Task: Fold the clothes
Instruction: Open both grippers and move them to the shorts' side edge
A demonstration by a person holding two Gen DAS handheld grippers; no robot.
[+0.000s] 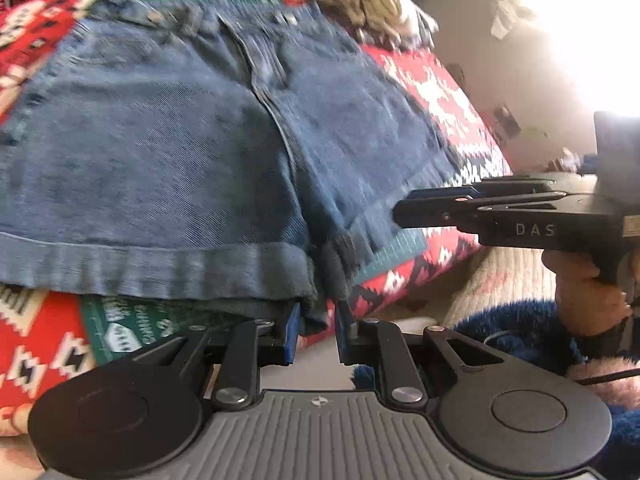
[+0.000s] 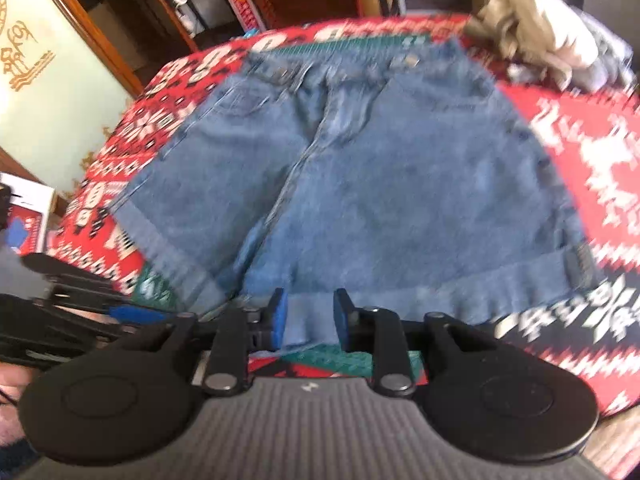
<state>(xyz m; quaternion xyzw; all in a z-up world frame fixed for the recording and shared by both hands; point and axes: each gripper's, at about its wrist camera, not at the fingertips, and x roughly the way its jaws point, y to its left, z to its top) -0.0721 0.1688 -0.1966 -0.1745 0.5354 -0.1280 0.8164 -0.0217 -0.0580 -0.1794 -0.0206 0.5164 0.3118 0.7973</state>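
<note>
the blue jean shorts (image 2: 352, 168) lie flat on the red cloth (image 2: 580, 160), top end far. my left claw (image 1: 316, 330) and right claw (image 2: 308, 318) gape wide at the near hems. i think i must pinch both hems evenly.

Red patterned blanket (image 2: 592, 152) over the bench, green cutting mat (image 1: 120, 320) beneath, blue shaggy rug (image 1: 520, 332) on floor, framed wall hanging (image 2: 28, 60)
</note>
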